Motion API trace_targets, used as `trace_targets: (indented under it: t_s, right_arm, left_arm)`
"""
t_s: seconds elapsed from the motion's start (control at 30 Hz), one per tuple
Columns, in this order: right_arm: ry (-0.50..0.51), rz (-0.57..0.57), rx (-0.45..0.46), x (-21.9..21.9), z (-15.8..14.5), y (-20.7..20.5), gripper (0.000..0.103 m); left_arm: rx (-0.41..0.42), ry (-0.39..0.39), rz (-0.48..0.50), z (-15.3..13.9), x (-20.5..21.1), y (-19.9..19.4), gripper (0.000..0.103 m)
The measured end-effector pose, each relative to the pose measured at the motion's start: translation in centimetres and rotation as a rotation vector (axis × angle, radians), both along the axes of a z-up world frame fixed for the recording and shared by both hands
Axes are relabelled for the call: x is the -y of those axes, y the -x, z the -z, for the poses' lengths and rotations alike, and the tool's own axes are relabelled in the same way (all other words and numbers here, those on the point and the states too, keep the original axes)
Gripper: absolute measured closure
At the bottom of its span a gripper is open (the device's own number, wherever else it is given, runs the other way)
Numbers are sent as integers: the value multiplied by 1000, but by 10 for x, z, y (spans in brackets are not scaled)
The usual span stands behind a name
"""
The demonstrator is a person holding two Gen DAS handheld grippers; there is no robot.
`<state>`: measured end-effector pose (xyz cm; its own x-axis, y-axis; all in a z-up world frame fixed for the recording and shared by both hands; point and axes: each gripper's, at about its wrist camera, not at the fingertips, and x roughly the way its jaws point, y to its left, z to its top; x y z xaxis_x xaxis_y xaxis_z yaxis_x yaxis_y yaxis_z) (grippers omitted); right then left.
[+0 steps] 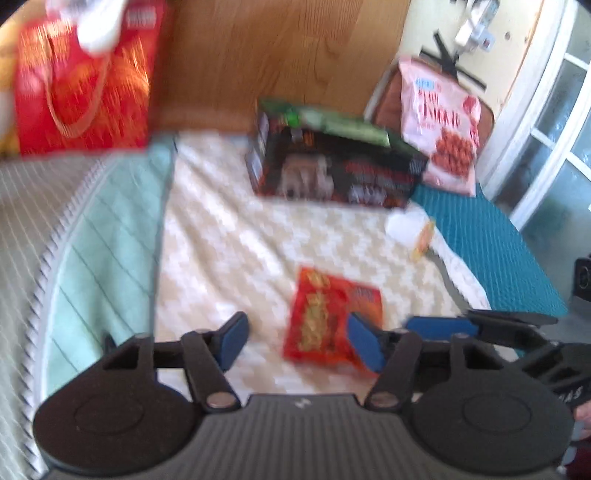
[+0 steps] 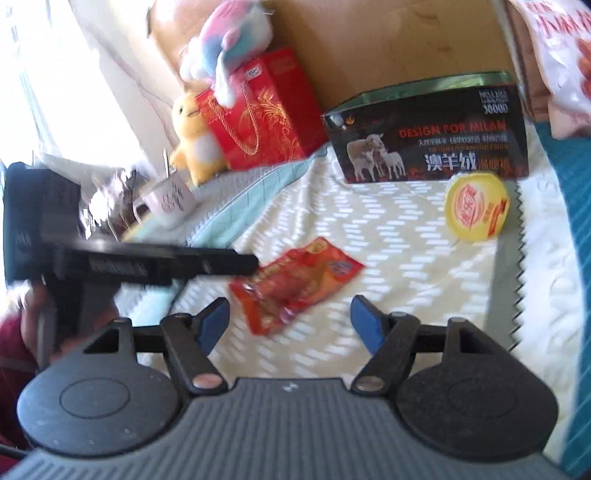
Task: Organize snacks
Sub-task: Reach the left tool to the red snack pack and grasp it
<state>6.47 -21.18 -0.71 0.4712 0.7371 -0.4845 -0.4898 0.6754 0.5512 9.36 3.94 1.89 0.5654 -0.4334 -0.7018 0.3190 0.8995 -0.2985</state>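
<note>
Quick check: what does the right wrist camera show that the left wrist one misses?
Only the right wrist view: a yellow duck plush, a white mug and the cup's yellow lid face-on. Only the left wrist view: glazed doors and a wall socket. Both: red snack packet, black sheep-print box, red gift bag, pink snack bag.

The left black two-finger gripper with blue pads (image 1: 297,341) points downward, jaws apart and empty. The matching right gripper (image 2: 290,323) gapes wider, empty too.

Glossy plastic snack packet (image 2: 295,284) on quilted cloth (image 2: 406,295)
</note>
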Motion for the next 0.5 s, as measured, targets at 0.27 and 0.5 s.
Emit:
trace_targets:
  t_s: [0.27, 0.5]
  right_arm:
    - [-107, 104, -104, 20, 3, -2, 38]
    - [-168, 165, -122, 42, 10, 1, 53]
  left_arm:
    - [-119, 174, 57, 9, 4, -12, 75]
    - [-188, 308, 30, 17, 16, -31, 79]
